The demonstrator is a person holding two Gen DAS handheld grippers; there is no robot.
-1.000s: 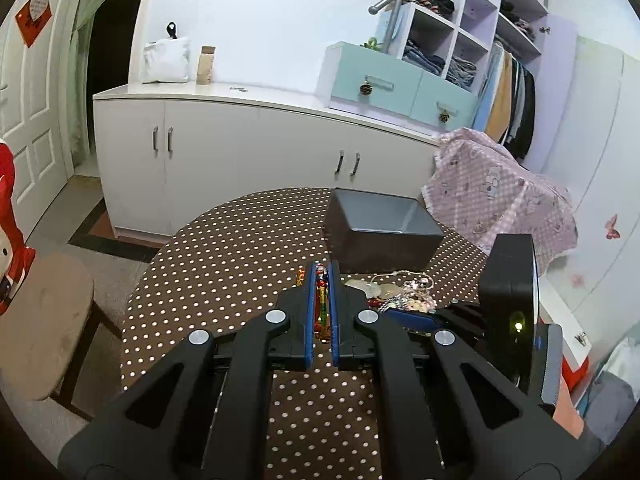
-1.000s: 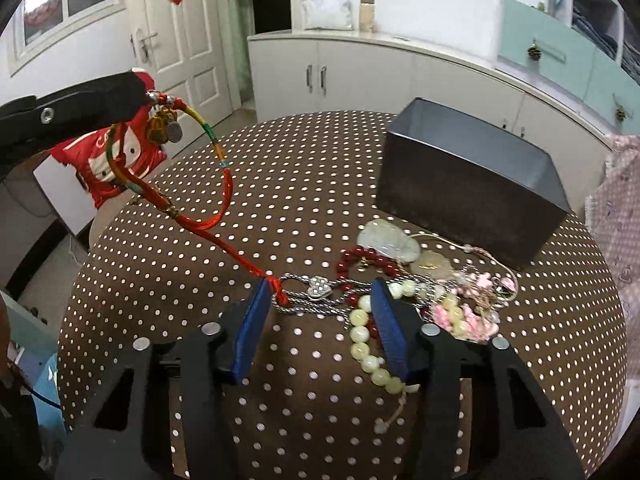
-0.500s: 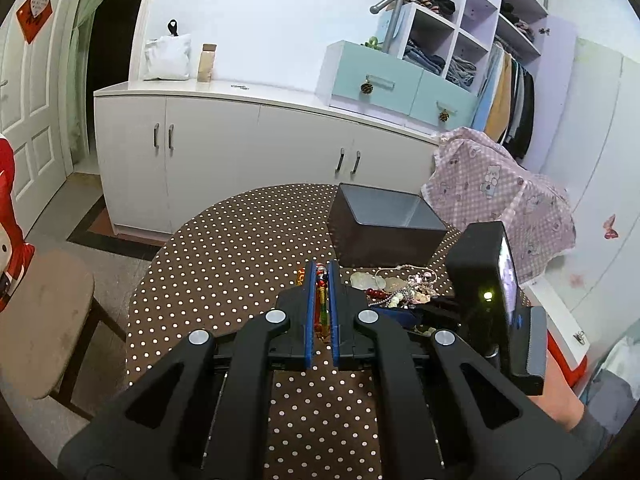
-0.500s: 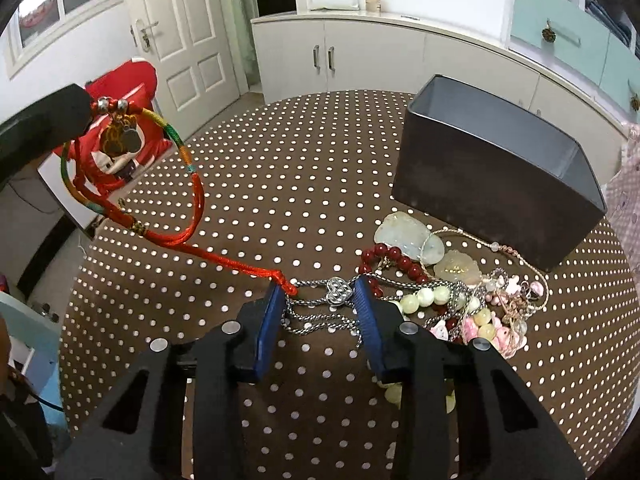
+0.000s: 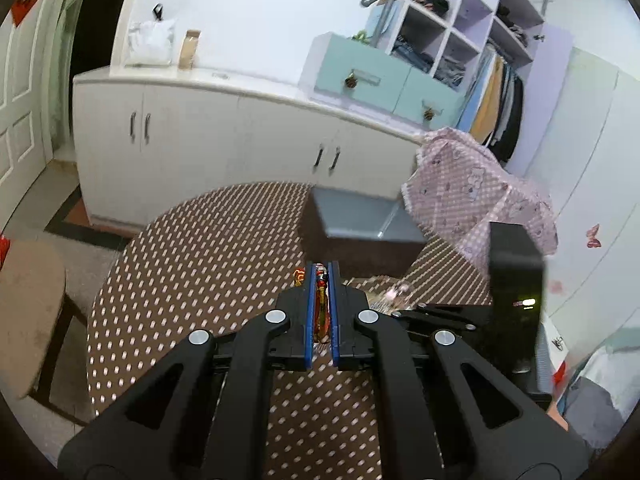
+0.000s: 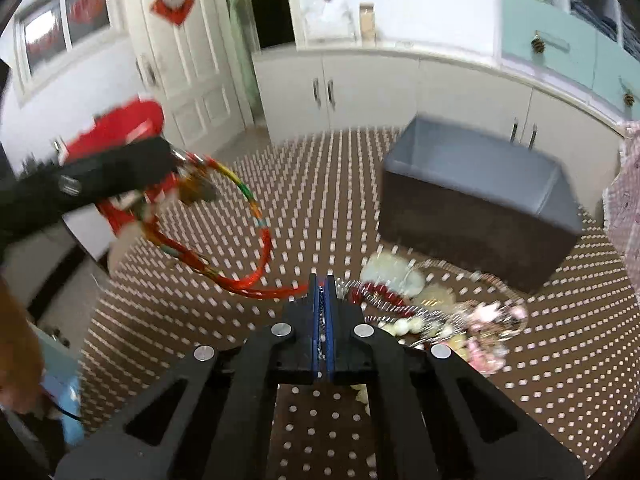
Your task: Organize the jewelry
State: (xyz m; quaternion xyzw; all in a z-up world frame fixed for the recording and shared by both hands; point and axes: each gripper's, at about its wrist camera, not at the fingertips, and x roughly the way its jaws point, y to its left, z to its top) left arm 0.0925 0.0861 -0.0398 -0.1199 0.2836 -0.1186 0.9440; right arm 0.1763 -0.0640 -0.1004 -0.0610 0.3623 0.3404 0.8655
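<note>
My left gripper (image 5: 321,270) is shut on a red and multicoloured cord bracelet (image 5: 320,300); in the right wrist view the same gripper (image 6: 168,156) holds the bracelet (image 6: 256,236) in the air at the left, its red cord trailing down to the table. My right gripper (image 6: 321,280) is shut on a silver chain (image 6: 321,320) at the left edge of a jewelry pile (image 6: 440,308) with red beads, pale beads and pink pieces. A dark open box (image 6: 480,192) stands behind the pile; it also shows in the left wrist view (image 5: 360,224).
The round table (image 6: 240,380) has a brown cloth with white dots. White cabinets (image 5: 200,140) run along the back wall. A pink checked cloth (image 5: 472,192) hangs over something at the right. A stool (image 5: 28,304) stands at the left.
My right gripper has closed on the silver chain. My left gripper has lifted the cord bracelet higher and nearer to the box.
</note>
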